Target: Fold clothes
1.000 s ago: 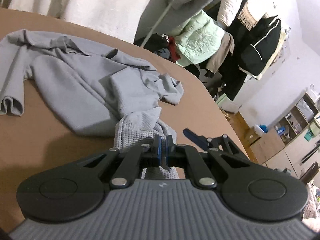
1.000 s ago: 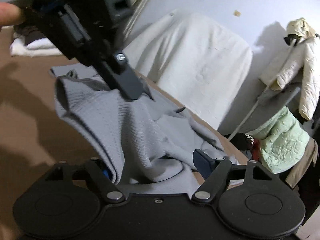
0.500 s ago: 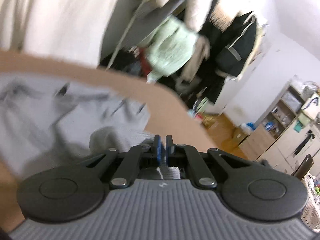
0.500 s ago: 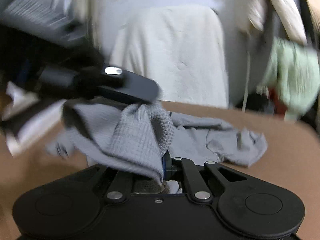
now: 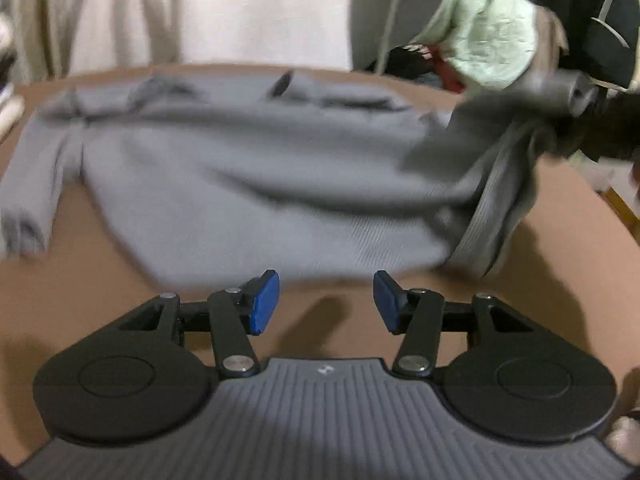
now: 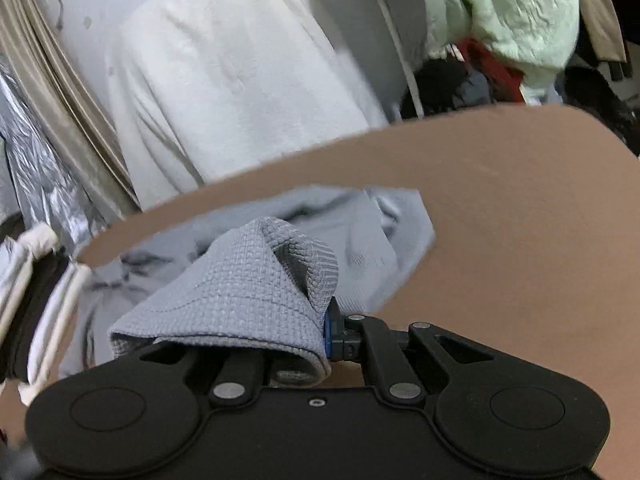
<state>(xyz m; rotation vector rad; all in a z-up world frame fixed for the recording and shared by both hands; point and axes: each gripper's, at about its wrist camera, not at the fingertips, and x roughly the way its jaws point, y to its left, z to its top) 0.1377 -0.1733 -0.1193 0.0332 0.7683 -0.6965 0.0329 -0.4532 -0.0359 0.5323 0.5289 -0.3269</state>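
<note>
The grey sweater (image 5: 248,184) is spread on the brown table (image 5: 560,264). Its hem corner is pinched by the right gripper (image 6: 326,330). The left gripper (image 5: 326,300) is opening, empty. Slippage is risked if the knit is pulled taut.

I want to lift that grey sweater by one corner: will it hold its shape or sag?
Probably sag: the grey sweater drapes limply from where the right gripper pinches its hem, and wrinkles across the brown table. The waffle knit looks thick, so likely grippy rather than slippery, and it should drag, not slide.
</note>
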